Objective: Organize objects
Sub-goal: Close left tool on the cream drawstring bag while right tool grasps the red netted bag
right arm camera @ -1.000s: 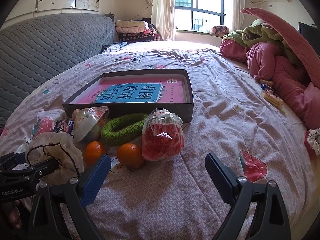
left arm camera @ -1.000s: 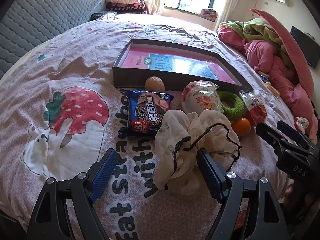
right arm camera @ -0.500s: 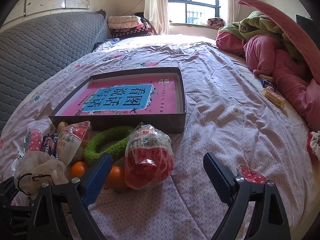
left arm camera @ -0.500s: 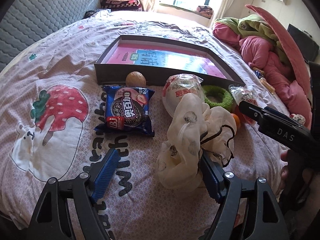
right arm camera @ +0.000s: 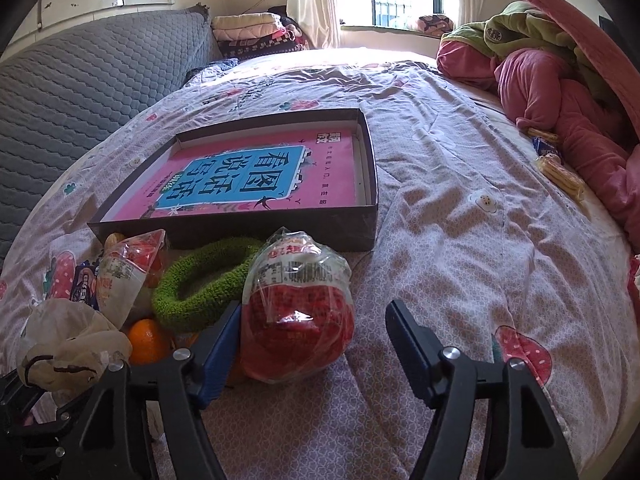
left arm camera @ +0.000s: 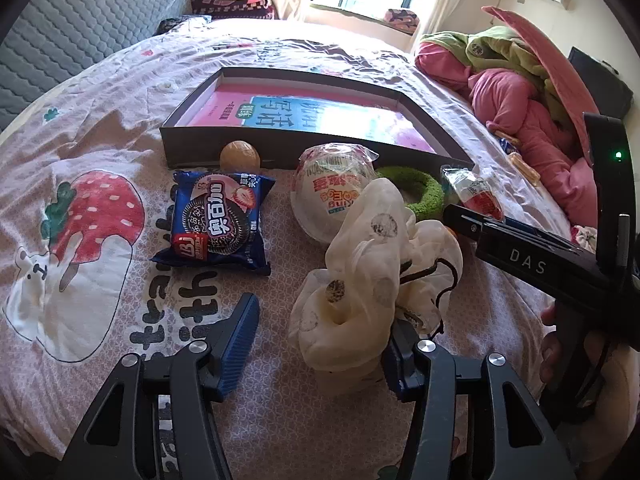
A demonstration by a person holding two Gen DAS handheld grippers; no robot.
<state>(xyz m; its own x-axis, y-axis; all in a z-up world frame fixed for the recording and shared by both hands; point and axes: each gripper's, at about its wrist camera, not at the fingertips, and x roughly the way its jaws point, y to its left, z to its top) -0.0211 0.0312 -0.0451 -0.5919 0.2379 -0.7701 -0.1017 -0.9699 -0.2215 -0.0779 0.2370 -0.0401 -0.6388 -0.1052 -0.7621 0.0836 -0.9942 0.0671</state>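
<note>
A dark shallow box (left arm camera: 280, 148) with a pink and blue book inside lies on the bed; it also shows in the right wrist view (right arm camera: 256, 224). In front of it lie a blue cookie packet (left arm camera: 218, 224), a walnut (left arm camera: 240, 154), a white wrapped snack (left arm camera: 332, 196), a green ring (left arm camera: 424, 192) and a cream scrunchie (left arm camera: 372, 276). My left gripper (left arm camera: 320, 340) is open, its right finger against the scrunchie. My right gripper (right arm camera: 316, 344) is open around a red wrapped snack (right arm camera: 298, 308). An orange (right arm camera: 148, 340) lies to its left.
A pink and green pile of bedding (right arm camera: 560, 80) lies at the right. A grey padded headboard (right arm camera: 80, 80) stands at the left. Folded blankets (right arm camera: 256, 32) are stacked by the window. Small snack packets (right arm camera: 556, 164) lie near the bedding pile.
Both grippers have moved forward. The scrunchie now stands between the left fingers, against the right one. The red snack now sits between the right fingers.
</note>
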